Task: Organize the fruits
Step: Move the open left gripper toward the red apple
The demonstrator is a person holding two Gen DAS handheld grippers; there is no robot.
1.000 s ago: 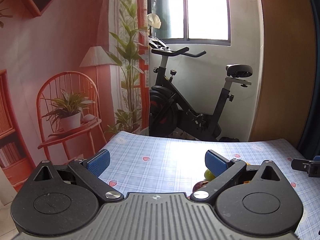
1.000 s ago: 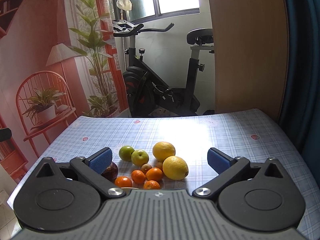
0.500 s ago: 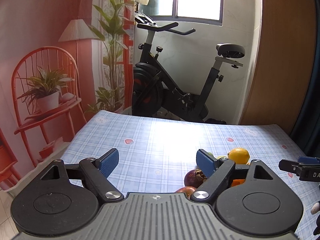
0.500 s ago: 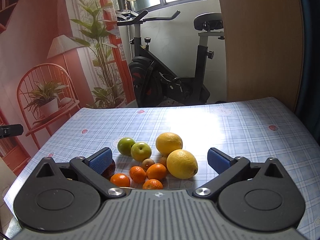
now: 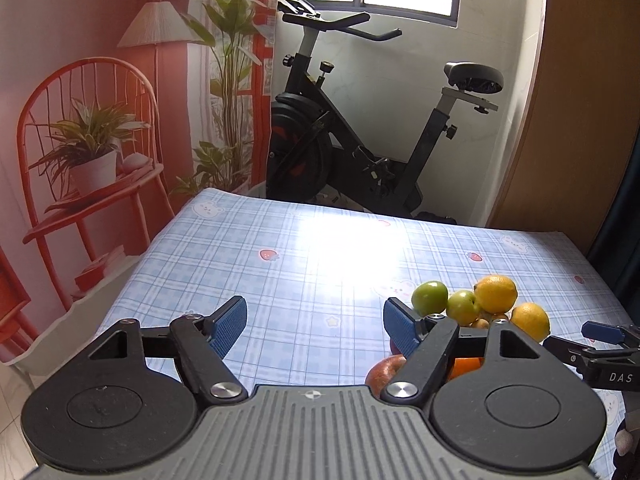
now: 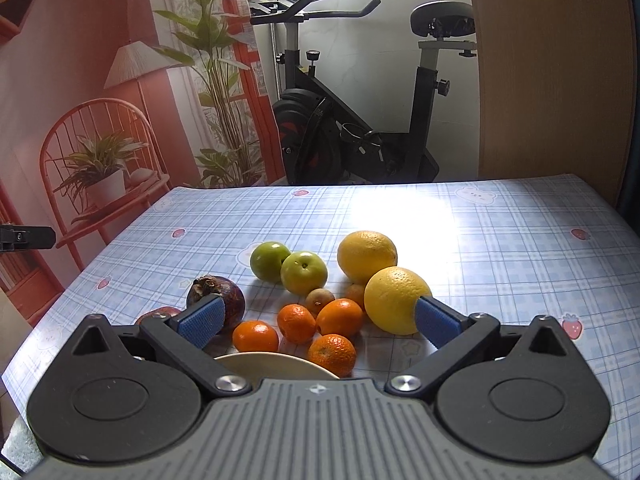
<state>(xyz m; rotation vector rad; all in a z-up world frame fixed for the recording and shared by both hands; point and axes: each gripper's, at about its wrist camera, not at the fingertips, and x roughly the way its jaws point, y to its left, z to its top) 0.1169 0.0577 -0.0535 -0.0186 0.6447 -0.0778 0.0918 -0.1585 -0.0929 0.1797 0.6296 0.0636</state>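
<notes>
A: Fruit position?
B: Fruit pile (image 6: 320, 292) clustered on checked tablecloth (image 6: 500, 248), just beyond a pale plate (image 6: 276, 362).
A: Tongs?
B: Right gripper (image 6: 318, 316) apart, empty, over the oranges. Left gripper (image 5: 314, 326) closing on nothing; red fruit (image 5: 386, 368), possibly an apple, beside it.

Clustered on the checked cloth: two green apples (image 6: 289, 266) at ten o'clock, two yellow lemons (image 6: 382, 280) at two, four small oranges (image 6: 316, 330) at six, a dark mangosteen (image 6: 216, 296) at eight.
</notes>
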